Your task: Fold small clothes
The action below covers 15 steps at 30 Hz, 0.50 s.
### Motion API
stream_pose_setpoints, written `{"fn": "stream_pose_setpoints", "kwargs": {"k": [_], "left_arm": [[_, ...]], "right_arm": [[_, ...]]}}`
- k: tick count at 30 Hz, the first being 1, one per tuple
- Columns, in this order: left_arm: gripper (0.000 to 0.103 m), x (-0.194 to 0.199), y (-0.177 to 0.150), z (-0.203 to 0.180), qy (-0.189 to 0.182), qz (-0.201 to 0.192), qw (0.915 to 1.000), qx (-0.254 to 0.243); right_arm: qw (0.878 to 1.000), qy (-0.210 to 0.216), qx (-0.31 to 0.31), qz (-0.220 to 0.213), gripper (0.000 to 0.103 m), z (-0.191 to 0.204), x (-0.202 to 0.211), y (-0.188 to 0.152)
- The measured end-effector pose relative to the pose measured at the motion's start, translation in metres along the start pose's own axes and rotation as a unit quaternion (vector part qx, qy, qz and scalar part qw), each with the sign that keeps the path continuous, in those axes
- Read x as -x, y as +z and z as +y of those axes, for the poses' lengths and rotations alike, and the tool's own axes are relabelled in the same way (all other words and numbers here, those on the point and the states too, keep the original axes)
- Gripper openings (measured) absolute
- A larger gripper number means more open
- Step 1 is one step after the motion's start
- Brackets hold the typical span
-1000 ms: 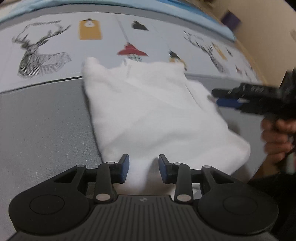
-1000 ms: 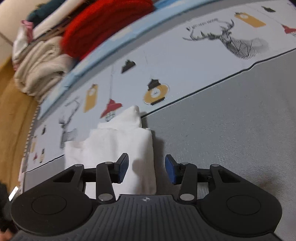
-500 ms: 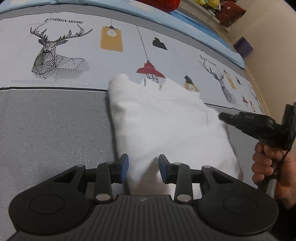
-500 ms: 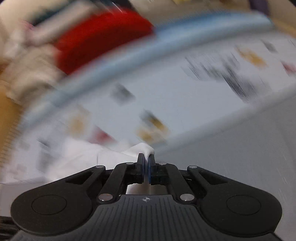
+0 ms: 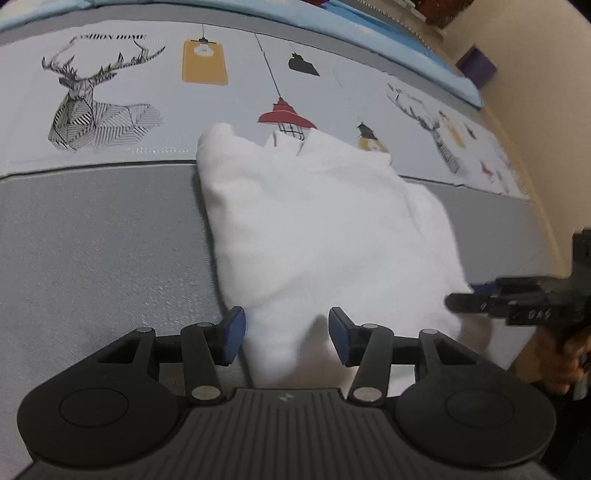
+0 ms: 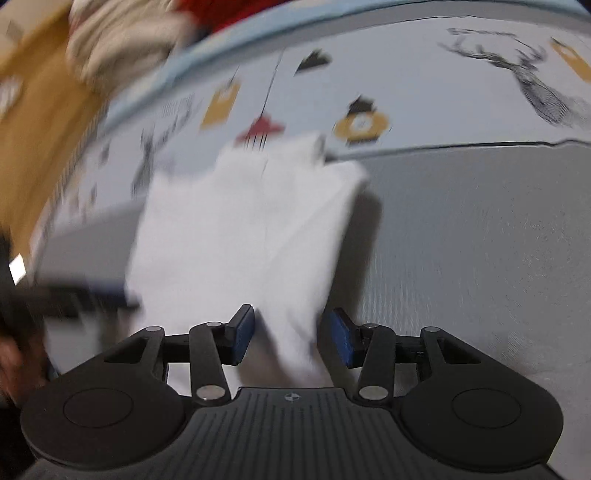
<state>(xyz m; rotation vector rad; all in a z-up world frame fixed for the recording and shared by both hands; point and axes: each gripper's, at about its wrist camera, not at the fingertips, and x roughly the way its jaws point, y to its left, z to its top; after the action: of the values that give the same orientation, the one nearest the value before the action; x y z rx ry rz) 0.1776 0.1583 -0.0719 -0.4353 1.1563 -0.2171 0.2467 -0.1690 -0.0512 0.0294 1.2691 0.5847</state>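
A small white garment (image 5: 317, 229) lies folded on the grey and printed mat, its collar end toward the printed strip. My left gripper (image 5: 286, 334) is open, with the garment's near edge between its blue pads, not pinched. In the left wrist view the right gripper (image 5: 458, 302) reaches in from the right at the garment's near right corner. In the right wrist view the same garment (image 6: 243, 229) lies ahead. My right gripper (image 6: 290, 338) is open over its near edge. The left gripper (image 6: 110, 291) shows blurred at the left.
The mat has a grey near half (image 5: 92, 251) and a pale printed far half with deer (image 5: 92, 110) and lamps. A blue border (image 5: 406, 51) runs along the far edge. A pile of red and beige clothes (image 6: 140, 26) lies beyond the mat.
My right gripper was shut half a second ago and is now open. It has moved from the garment's far side back to its near edge. The left gripper stayed open at the near edge.
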Motion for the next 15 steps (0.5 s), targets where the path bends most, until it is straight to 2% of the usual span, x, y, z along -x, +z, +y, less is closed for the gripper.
{"fn": "stream_pose_setpoints", "kwargs": {"k": [1,3,6,9,11,13,15], "left_arm": [[0.056,-0.003,-0.001,0.0,0.002,0.005,1.0,-0.001],[0.057,-0.009,-0.004,-0.003,0.014,0.02,0.9996,-0.014],[0.068,-0.017,-0.006,-0.002,0.025,0.04,0.9986,-0.024],[0.069,-0.015,-0.004,0.001,0.025,0.041,0.9986,-0.019],[0.068,-0.012,0.002,0.007,0.029,0.024,0.9993,-0.002],[0.067,-0.007,0.009,0.018,0.024,-0.007,0.9988,0.042],[0.067,-0.007,0.014,0.031,0.001,-0.022,0.9952,0.096]], "right_arm": [[1.0,0.006,0.0,0.002,0.033,0.001,0.003,-0.004],[1.0,0.03,-0.006,-0.002,0.016,-0.004,0.011,-0.008],[1.0,0.031,-0.001,0.003,0.012,-0.013,0.014,-0.013],[1.0,0.0,-0.005,0.028,0.012,-0.019,0.005,-0.012],[1.0,0.003,-0.013,0.007,0.014,-0.018,0.012,-0.008],[0.999,0.001,-0.026,-0.03,0.035,-0.018,0.021,-0.001],[0.997,0.003,-0.045,-0.069,0.051,-0.019,0.027,0.006]]}}
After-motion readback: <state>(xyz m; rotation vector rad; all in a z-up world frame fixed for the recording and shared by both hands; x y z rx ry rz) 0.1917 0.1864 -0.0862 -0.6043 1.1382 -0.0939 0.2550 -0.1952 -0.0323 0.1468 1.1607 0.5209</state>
